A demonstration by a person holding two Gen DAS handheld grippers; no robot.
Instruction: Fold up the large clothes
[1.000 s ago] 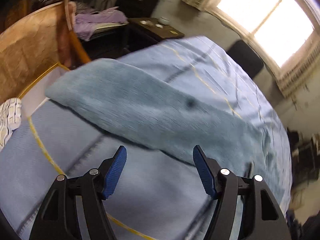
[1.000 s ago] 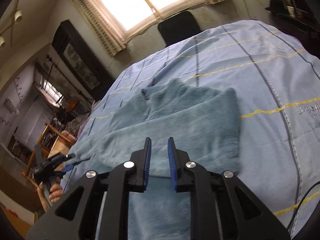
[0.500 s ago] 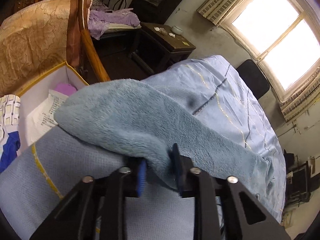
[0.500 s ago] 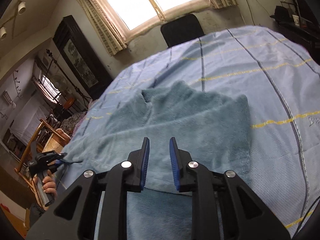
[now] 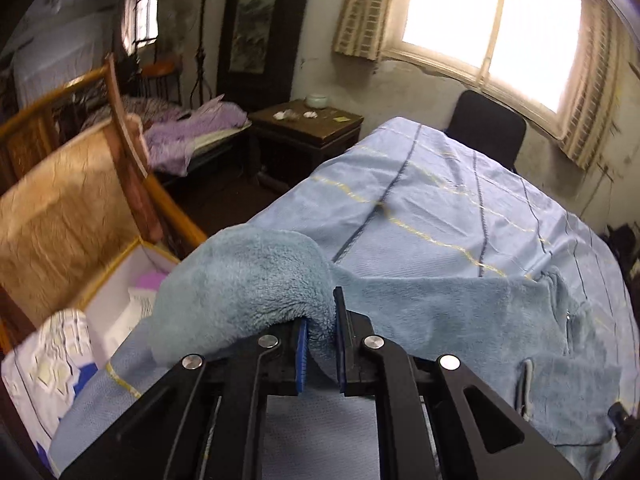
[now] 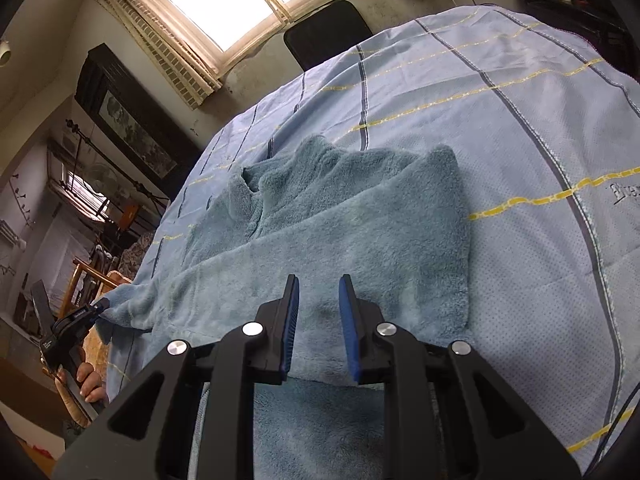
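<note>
A blue-grey fleece top (image 6: 360, 220) lies spread on the light blue bed cover (image 6: 520, 120), collar toward the window. One sleeve is folded across its body. My left gripper (image 5: 320, 312) is shut on the other sleeve (image 5: 240, 280), which bulges up over the left finger at the bed's edge. The rest of the fleece top (image 5: 460, 312) stretches away to the right. From the right wrist view, the left gripper (image 6: 98, 306) pinches the sleeve tip at the far left, with a hand (image 6: 86, 380) below it. My right gripper (image 6: 319, 292) hovers over the top's lower part, narrowly open, nothing between its fingers.
Beside the bed on the left stand a wooden chair with a golden cushion (image 5: 60, 208) and an open white box (image 5: 120, 288). A dark nightstand (image 5: 308, 128) and a black chair (image 5: 486, 128) sit at the bed's far end under the window.
My left gripper went from open above the sleeve to shut on it and has lifted it at the bed's edge. The right gripper has shifted slightly over the top, its gap unchanged.
</note>
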